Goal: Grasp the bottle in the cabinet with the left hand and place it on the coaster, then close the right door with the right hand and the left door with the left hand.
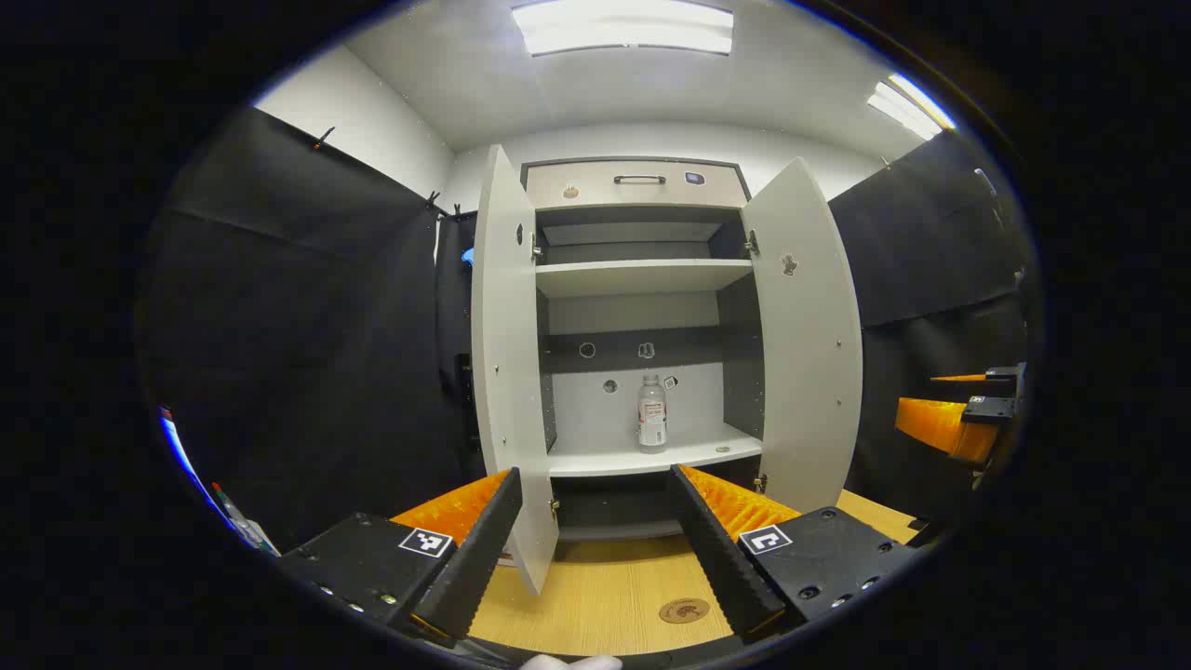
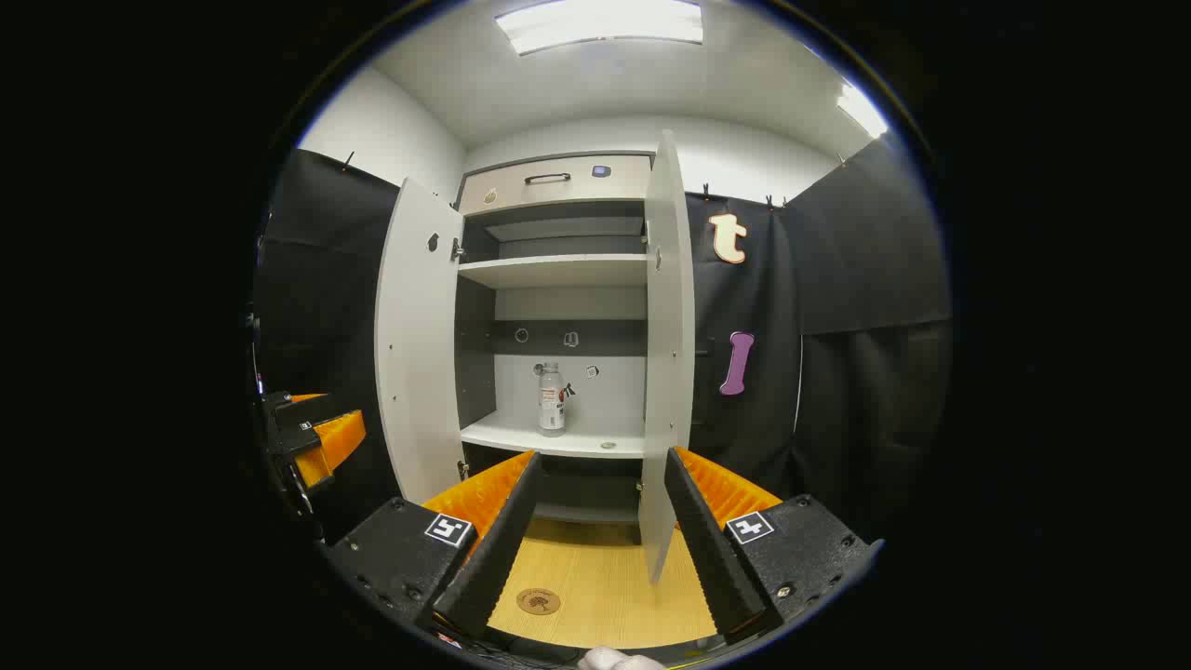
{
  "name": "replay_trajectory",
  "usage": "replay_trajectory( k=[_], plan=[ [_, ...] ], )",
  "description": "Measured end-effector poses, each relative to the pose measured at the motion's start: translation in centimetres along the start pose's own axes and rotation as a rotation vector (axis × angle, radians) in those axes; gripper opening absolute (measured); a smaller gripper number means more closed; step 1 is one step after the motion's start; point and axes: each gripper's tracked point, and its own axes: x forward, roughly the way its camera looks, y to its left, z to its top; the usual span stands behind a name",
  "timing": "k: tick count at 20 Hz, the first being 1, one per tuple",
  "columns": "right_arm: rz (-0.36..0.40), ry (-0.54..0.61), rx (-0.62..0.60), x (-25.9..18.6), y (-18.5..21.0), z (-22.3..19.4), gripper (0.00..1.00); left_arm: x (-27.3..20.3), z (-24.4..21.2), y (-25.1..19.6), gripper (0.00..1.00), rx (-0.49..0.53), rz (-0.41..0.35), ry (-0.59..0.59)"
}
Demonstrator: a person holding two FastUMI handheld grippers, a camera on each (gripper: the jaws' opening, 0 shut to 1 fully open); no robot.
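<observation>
Currently, the cabinet (image 1: pixel 642 186) stands at the far edge of the worktop (image 1: pixel 605 596) with both doors swung open. In the left gripper view, the left door (image 1: pixel 507 372) is seen nearly edge-on and the right door (image 1: pixel 809 344) angles outward. The bottle (image 1: pixel 652 414) stands upright on the lower shelf (image 1: pixel 651 456), near its middle, close to the back panel and touching neither door. A small flat disc lies on the same shelf, to the right of the bottle. The upper shelf (image 1: pixel 642 276) carries nothing visible. Above it sits a drawer front with a dark handle (image 1: pixel 639 179).

The coaster (image 1: pixel 684 610) lies flat on the worktop in front of the cabinet, well apart from the bottle.

The left hand-held gripper (image 1: pixel 595 549) is held in front of the cabinet, its fingers spread apart with nothing between them. The right hand-held gripper (image 2: pixel 600 549) is likewise spread wide and holds nothing; it faces the cabinet from the right, with the right door edge-on before it. In the right gripper view, the coaster lies just beside the inner edge of its left finger (image 2: pixel 493 549).
</observation>
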Motion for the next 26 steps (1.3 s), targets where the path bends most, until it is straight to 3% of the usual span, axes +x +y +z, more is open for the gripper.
replay_trajectory(
  k=[16, 21, 26],
  plan=[
    [0.024, 0.008, 0.012, 3.5, -1.2, 0.0, 0.82, 3.4, -0.9, -0.2, 0.96, -0.002, 0.044, 0.034],
    [0.032, 0.023, 0.025, 5.1, -1.6, 0.1, 0.82, 7.3, -1.2, -0.4, 0.96, -0.001, 0.043, 0.034],
    [0.021, 0.027, 0.022, 6.5, -2.5, 0.7, 0.82, 14.1, -1.3, -1.8, 0.96, -0.005, 0.014, 0.019]
  ],
)
